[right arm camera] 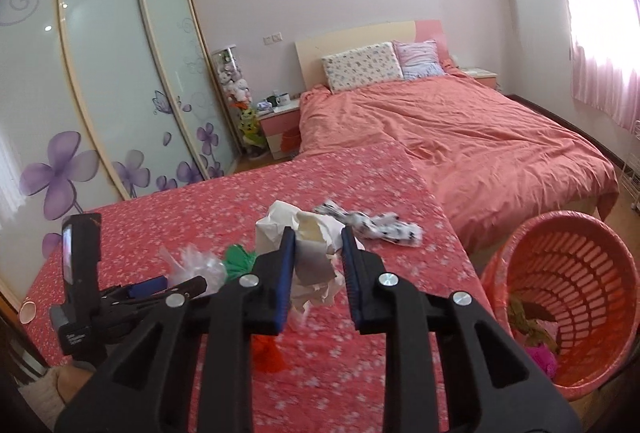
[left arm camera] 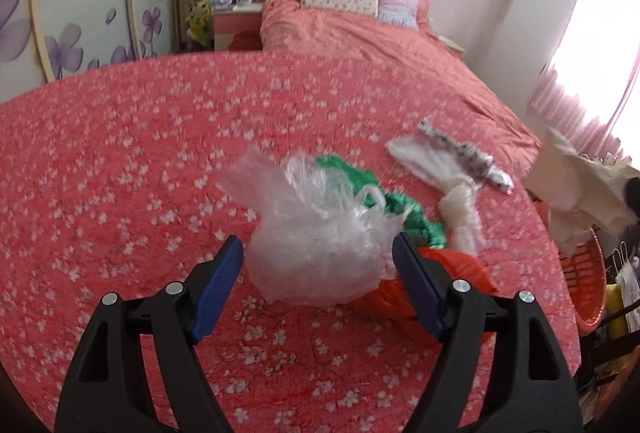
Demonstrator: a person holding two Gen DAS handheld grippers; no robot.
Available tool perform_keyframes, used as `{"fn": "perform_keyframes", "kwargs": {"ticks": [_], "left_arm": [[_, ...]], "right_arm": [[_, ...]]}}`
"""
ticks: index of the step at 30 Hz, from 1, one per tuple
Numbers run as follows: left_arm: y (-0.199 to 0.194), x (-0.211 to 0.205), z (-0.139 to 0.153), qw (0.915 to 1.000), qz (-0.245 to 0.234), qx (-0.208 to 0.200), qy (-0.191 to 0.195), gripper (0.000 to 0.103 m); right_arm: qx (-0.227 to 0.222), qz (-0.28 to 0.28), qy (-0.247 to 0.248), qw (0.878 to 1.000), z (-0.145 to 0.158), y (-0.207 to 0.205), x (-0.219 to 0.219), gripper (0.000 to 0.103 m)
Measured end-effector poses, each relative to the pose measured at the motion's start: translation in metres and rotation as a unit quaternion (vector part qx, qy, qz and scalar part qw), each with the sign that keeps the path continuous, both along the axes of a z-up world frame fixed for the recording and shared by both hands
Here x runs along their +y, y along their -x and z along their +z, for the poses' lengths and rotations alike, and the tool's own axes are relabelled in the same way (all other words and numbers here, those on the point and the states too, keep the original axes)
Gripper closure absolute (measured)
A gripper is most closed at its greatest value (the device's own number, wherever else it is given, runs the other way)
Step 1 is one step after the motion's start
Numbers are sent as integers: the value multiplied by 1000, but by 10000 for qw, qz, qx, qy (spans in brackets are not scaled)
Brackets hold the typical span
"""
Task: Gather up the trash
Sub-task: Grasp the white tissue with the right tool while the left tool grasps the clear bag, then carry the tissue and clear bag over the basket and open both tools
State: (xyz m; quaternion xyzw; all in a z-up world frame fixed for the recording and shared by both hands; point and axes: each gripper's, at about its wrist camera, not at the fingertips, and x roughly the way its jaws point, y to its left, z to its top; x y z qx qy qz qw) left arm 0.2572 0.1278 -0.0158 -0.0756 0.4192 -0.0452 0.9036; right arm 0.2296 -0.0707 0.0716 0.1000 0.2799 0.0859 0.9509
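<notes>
Bright daylight from blown-out curtained window [left arm camera: 592, 45]; motion blur, fisheye-bent edges.

The flowered red cover [left arm camera: 120, 193] is smeared with blur in the left wrist view, so its little white flowers look like streaks. The clear plastic bag [left arm camera: 320, 233] in the middle is fuzzy too, and it hides part of the green bag [left arm camera: 420, 221] behind it. The orange bag [left arm camera: 472, 273] at lower right is partly behind a black finger. The red basket [left arm camera: 588, 285] is cut off at the right edge. In the right wrist view, the things deep in the basket [right arm camera: 532, 325] are too dim to name. The small things on the nightstand [right arm camera: 276, 101] are too tiny to tell.
</notes>
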Motion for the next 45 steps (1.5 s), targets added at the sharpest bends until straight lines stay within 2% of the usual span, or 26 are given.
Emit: {"fn": "perform_keyframes", "kwargs": {"ticks": [1,2,3,6,14,20,23,35,45], "left_arm": [[0,0,-3,10000,-12,35,53,39],[0,0,-6,9999,-47,64,98,53],[0,1,-8,9999,-74,78,118,62],[4,4,-4,9999,-87,-30,128,75],[15,6,43,9983,-69,-566,127,77],[23,-35,70,9955,-476,-805,166,77],[30,-69,78,9924,-824,-893,205,77],[37,-196,72,9736,-2072,-843,463,77],[32,-270,51,9575,-2733,-637,659,77]], "right_arm": [[8,-7,6,10000,-2,1,-2,79],[13,-17,20,10000,-3,2,-5,79],[16,-33,38,10000,-4,3,-8,79],[-7,-87,44,10000,-4,6,-14,79],[-140,-371,11,9992,1,17,-41,79],[-197,-697,-48,9974,1,27,-73,79],[-233,-894,-16,9957,0,34,-91,79],[-299,-1783,101,9835,-13,57,-182,79],[-284,-2336,78,9719,-31,68,-245,79]]}}
